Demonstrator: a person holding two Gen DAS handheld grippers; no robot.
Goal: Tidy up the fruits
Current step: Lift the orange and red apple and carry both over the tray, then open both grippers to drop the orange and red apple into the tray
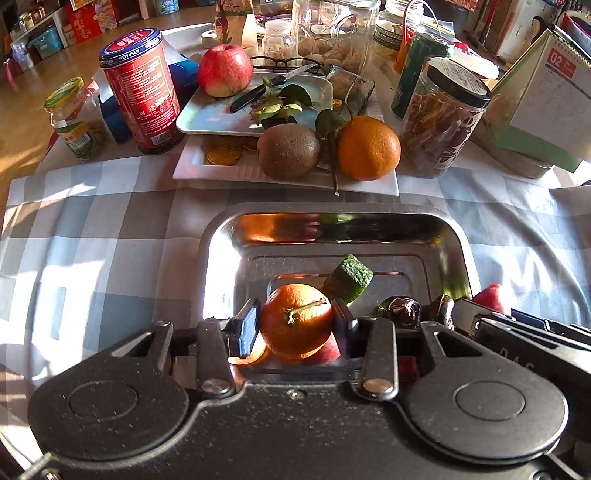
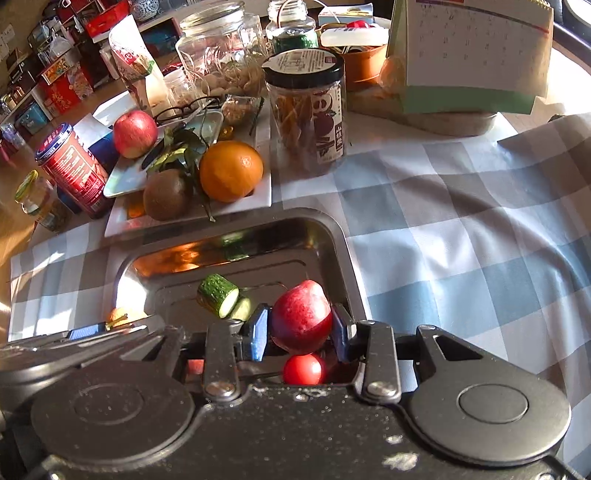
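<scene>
My left gripper [image 1: 295, 326] is shut on a small orange tangerine [image 1: 295, 321] with a stem, over the near end of a steel tray [image 1: 369, 218]. My right gripper [image 2: 299, 326] is shut on a red fruit [image 2: 301, 315] over the same tray [image 2: 332, 236]. A cut cucumber piece [image 1: 349, 278] [image 2: 218, 291] lies in the tray, with dark chestnuts [image 1: 402, 310] beside it. A small red tomato [image 2: 303, 369] sits under the right gripper. Behind the tray, a white plate [image 1: 229, 171] carries a kiwi [image 1: 288, 149] and a large orange [image 1: 368, 147]. A red apple [image 1: 224, 69] rests on a second plate.
A red tin [image 1: 142, 92], small jars [image 1: 75, 118], a clear snack jar [image 1: 443, 114], a glass jar [image 1: 332, 33], a knife [image 1: 258, 90], glasses and a calendar [image 1: 546, 96] crowd the back of the checked tablecloth [image 1: 92, 240].
</scene>
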